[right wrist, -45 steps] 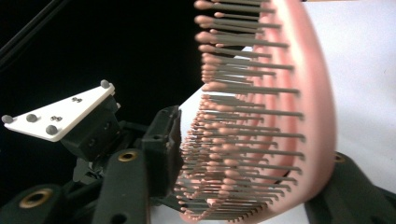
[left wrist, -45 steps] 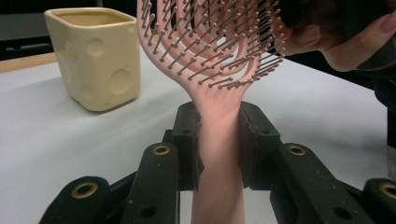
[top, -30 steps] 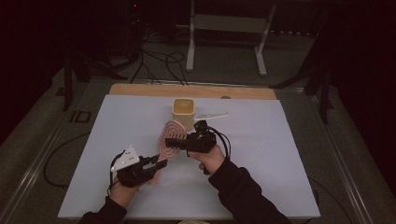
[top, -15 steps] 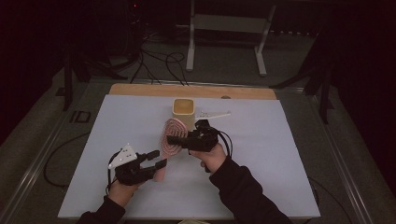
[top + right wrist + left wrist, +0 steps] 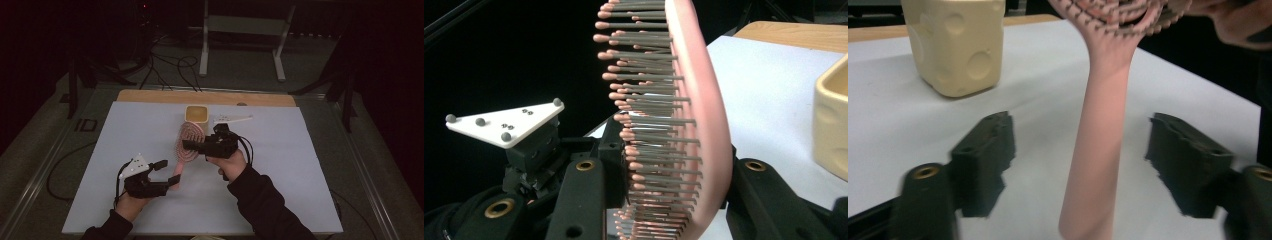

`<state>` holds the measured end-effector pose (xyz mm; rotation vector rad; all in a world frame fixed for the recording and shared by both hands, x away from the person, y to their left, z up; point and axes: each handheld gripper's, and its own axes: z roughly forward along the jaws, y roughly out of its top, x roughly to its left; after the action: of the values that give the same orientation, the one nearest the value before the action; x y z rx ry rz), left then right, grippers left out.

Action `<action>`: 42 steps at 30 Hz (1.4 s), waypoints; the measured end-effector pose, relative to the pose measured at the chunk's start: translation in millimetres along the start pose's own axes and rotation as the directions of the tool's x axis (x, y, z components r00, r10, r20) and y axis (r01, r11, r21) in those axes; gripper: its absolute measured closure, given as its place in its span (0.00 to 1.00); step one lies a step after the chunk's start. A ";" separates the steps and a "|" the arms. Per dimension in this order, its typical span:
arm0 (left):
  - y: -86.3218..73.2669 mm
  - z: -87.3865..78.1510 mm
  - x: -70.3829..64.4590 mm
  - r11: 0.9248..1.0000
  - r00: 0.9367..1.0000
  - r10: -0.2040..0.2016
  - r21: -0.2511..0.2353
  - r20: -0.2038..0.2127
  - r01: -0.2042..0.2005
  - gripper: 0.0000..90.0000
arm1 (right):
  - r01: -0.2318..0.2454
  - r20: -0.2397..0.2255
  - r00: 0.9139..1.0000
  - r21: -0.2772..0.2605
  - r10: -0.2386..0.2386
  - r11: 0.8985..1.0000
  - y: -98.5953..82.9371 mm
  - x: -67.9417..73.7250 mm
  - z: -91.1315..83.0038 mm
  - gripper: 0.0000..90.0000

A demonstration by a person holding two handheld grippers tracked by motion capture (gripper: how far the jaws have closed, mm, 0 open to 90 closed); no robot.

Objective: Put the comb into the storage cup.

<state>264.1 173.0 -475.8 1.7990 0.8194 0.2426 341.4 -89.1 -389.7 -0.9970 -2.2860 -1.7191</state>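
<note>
Hairbrush point(image 5: 187, 142) is pinched at its head by the right tool point(image 5: 192, 146): in the right gripper view the jaws sit on either side of the pink head point(image 5: 694, 125), one against the bristles, one against the smooth back. Brush is held up off the tabletop point(image 5: 300, 190), bristle face on edge, handle pointing down toward the person

Left tool point(image 5: 162, 175) is spread wide. In the left gripper view the pink handle point(image 5: 1100, 150) runs up between the two jaws with clear gap on both sides, touching neither. In the high view that tool sits at the handle's lower end, near the front left of the tabletop

Beyond the brush head: a cream cheese-shaped block point(image 5: 955, 42) stands just behind it, and a small white piece point(image 5: 232, 119) lies to the block's right, apart from both tools

Step in hand, my read: handover or two-tool regrasp, left tool lined up on the handle but not yet closed

Next move calls for: close left jaws squarely on the handle, confirm grip before the right tool lets go of the head. Handle is round and tapered, so risk is it twisting or sliding in the jaws if grabbed too near the tip
</note>
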 end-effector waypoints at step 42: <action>-35.7 -40.5 20.0 0.992 1.000 0.026 0.126 -0.014 -0.024 0.00 | 0.097 0.039 0.995 -0.021 -0.096 0.995 25.1 -2.3 -31.8 0.71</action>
<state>242.7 222.3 -496.5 1.9285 0.8390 0.2259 348.0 -114.8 -359.1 -0.9456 -2.3802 -1.7812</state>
